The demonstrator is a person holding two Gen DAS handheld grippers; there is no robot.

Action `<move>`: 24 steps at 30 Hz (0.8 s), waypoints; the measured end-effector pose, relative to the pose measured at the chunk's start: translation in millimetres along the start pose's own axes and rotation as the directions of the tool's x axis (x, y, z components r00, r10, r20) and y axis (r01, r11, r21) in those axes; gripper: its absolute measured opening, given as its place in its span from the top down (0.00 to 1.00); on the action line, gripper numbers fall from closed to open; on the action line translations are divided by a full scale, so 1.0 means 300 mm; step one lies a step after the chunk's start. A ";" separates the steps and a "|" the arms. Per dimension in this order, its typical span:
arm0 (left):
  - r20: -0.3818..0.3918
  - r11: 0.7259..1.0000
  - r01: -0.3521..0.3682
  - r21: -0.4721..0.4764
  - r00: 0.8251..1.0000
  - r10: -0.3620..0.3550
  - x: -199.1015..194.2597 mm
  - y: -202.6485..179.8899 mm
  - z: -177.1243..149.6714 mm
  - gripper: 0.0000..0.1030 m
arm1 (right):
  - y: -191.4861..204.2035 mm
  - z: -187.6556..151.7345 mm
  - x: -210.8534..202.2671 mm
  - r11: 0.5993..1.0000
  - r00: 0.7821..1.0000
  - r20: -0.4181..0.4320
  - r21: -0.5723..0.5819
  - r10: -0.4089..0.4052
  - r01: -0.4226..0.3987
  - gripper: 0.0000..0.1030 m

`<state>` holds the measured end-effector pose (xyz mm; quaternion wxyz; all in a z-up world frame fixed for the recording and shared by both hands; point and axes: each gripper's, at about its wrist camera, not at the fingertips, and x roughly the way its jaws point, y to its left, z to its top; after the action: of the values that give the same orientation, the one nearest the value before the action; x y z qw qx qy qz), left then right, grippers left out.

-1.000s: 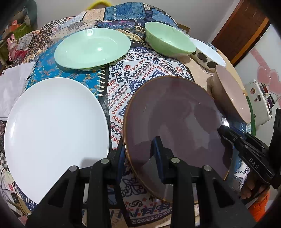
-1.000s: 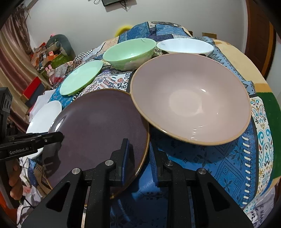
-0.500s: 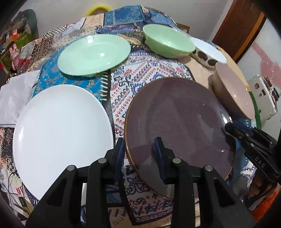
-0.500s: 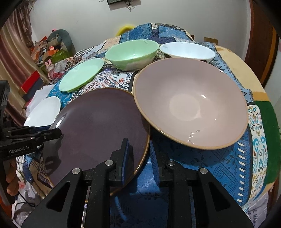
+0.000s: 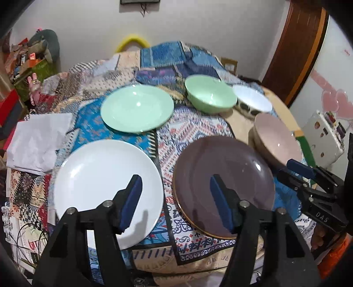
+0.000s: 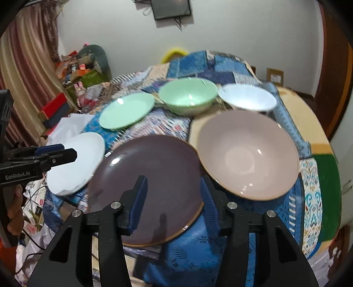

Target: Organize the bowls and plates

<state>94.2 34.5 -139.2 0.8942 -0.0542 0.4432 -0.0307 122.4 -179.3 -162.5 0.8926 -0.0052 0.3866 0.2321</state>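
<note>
Jaws of both grippers are standing apart with nothing between them, having just been opening off the purple plate (image 5: 222,185). Left gripper (image 5: 175,198) is hovering between that plate and the white plate (image 5: 103,183). Right gripper (image 6: 173,194) is hovering over the purple plate's near rim. Purple plate is lying flat on the bench (image 6: 317,141), beside the pink bowl (image 6: 247,154).

A patchwork cloth (image 5: 194,130) in blue and patterned squares covers the worktop. Crumpled white paper (image 5: 37,141) lies at its left edge. Behind stands a yellow arch (image 6: 174,53), boxes and clutter (image 6: 77,70) by a striped curtain (image 6: 28,66), a dark screen (image 6: 171,8) on the white wall, and a wooden door (image 5: 295,48).
</note>
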 end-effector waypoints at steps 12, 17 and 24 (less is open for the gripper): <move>0.085 0.994 -0.078 -0.074 0.993 0.084 -0.161 0.148 -0.005 0.18 | 0.138 0.084 -0.008 0.995 0.996 0.066 -0.079 0.062 -0.057 0.49; 0.072 0.987 -0.124 -0.102 0.989 0.132 -0.171 0.235 -0.019 0.17 | 0.193 0.111 0.034 0.991 0.994 0.058 -0.103 0.089 -0.083 0.48; 0.013 0.969 -0.199 -0.149 0.979 0.203 -0.132 0.374 -0.067 0.17 | 0.265 0.136 0.111 0.983 0.993 0.023 -0.141 0.120 -0.115 0.48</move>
<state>54.9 148.6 -133.9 0.8926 -0.0753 0.4346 0.0935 136.8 -87.0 -143.4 0.8807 -0.0410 0.3551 0.3108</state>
